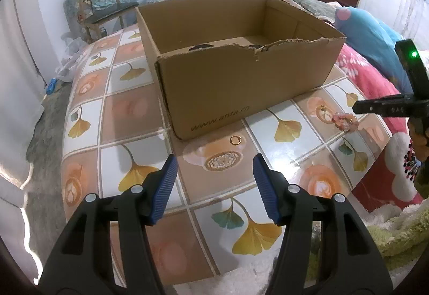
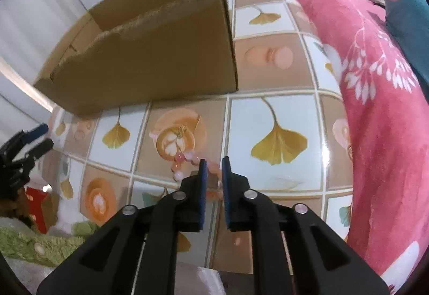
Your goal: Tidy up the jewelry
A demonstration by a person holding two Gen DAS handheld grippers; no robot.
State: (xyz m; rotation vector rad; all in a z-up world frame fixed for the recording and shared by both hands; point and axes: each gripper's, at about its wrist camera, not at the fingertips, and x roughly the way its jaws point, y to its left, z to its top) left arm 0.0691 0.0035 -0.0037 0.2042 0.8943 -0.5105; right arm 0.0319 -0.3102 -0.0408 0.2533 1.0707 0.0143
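Pink bead bracelet (image 2: 187, 161) pinched in my right gripper (image 2: 213, 164), low over the table (image 2: 289, 112) at 5 o'clock of the cardboard box (image 1: 241, 75). My left gripper (image 1: 214, 163) spread, holding nothing. Gold ring (image 1: 235, 139) on the table at 12 o'clock of it, just beside the box front. Dark items inside the box, probably jewelry, mostly hidden.

You see a matt cardboard box (image 1: 241, 64) with a rough torn edge, a glossy counter (image 1: 303, 161), and ribbed blue pads (image 1: 166, 187) on matt black plastic.
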